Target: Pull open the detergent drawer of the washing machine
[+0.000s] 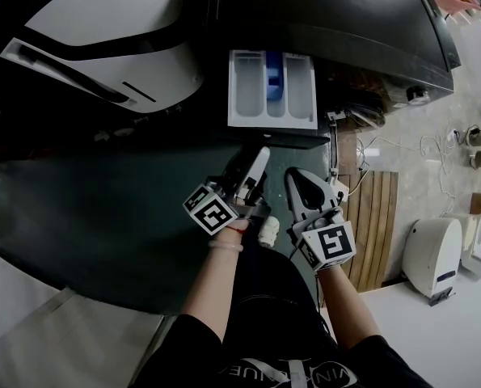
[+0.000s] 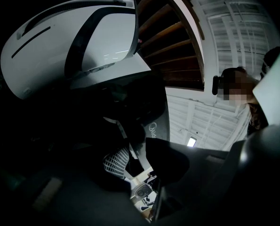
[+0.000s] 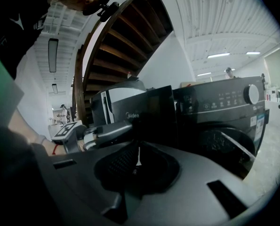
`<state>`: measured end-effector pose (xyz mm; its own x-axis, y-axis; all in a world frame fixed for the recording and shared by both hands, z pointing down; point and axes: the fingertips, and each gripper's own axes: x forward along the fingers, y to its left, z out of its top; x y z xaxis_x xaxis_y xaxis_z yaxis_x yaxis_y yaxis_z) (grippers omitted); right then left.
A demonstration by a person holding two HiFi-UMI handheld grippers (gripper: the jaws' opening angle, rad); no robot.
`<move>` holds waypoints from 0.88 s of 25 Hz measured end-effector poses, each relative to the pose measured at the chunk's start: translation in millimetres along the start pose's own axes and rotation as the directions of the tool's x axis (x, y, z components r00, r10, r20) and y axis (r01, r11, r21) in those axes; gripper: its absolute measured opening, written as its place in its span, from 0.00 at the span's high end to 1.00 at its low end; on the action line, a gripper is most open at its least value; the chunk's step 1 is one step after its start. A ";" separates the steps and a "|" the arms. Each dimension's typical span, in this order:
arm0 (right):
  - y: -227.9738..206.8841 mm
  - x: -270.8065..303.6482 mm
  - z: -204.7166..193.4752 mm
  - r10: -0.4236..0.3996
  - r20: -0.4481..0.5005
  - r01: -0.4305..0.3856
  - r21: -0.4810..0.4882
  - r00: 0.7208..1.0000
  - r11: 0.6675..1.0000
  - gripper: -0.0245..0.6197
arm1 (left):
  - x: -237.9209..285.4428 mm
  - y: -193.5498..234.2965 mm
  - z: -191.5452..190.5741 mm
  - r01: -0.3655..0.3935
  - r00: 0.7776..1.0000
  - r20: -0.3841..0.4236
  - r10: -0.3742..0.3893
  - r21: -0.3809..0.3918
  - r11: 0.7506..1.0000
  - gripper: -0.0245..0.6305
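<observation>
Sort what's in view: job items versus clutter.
Job: detergent drawer, already pulled out; washing machine; left claw, open; right claw, shut.
Clutter: white appliance; wooden slatted panel; white rounded device.

Black short-sleeve shirt (image 1: 200, 354), white lettering (image 1: 293, 373); red wrist cord (image 1: 237, 229); grey left tool (image 1: 260, 158), right tool (image 1: 293, 178); black-white marker cubes (image 1: 211, 212).

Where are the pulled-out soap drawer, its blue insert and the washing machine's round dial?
pale grey open detergent drawer (image 1: 246, 91), head view, bare floor of its left compartment.
blue plastic insert (image 1: 273, 83), head view, its middle.
round silver dial (image 3: 251, 94), right gripper view, centre of its face.
</observation>
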<state>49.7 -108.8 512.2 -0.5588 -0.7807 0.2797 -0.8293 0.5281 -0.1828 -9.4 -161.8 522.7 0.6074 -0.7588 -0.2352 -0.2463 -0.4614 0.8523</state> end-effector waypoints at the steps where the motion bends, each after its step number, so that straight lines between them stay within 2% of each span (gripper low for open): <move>1: 0.3 -1.1 -0.3 0.000 0.005 0.000 -0.006 1.000 1.000 0.93 | -1.0 -0.6 -0.7 -0.001 1.000 0.000 0.001 0.000 1.000 0.78; 9: 3.8 -8.5 0.1 -0.003 -0.010 0.003 -0.001 1.000 1.000 0.93 | -4.8 -2.9 -3.2 -0.003 1.000 0.009 0.003 0.000 1.000 0.78; 12: 3.0 -10.8 0.6 -0.003 0.004 0.003 -0.008 1.000 1.000 0.93 | -10.9 -4.0 -8.5 -0.009 1.000 -0.005 0.009 0.015 1.000 0.85; 14: 2.4 -12.6 0.4 -0.001 0.011 0.002 -0.018 1.000 1.000 0.93 | -15.3 -3.9 -13.6 -0.027 0.999 -0.024 0.027 0.033 0.999 0.85; 19: 4.1 -17.2 7.8 0.010 0.024 -0.010 -0.037 1.000 0.999 0.93 | -24.8 -5.2 -18.3 -0.095 0.991 -0.078 0.107 0.143 0.985 0.93; 22: 4.6 -19.9 16.5 0.014 0.024 -0.013 -0.042 1.000 0.999 0.93 | -30.4 -7.2 -16.1 -0.126 0.981 -0.111 0.159 0.262 0.957 0.95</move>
<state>57.0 -96.3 490.2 -0.5701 -0.7810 0.2549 -0.8211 0.5517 -0.1461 -13.9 -128.1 531.2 0.6402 -0.7670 -0.0433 -0.5101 -0.4666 0.7226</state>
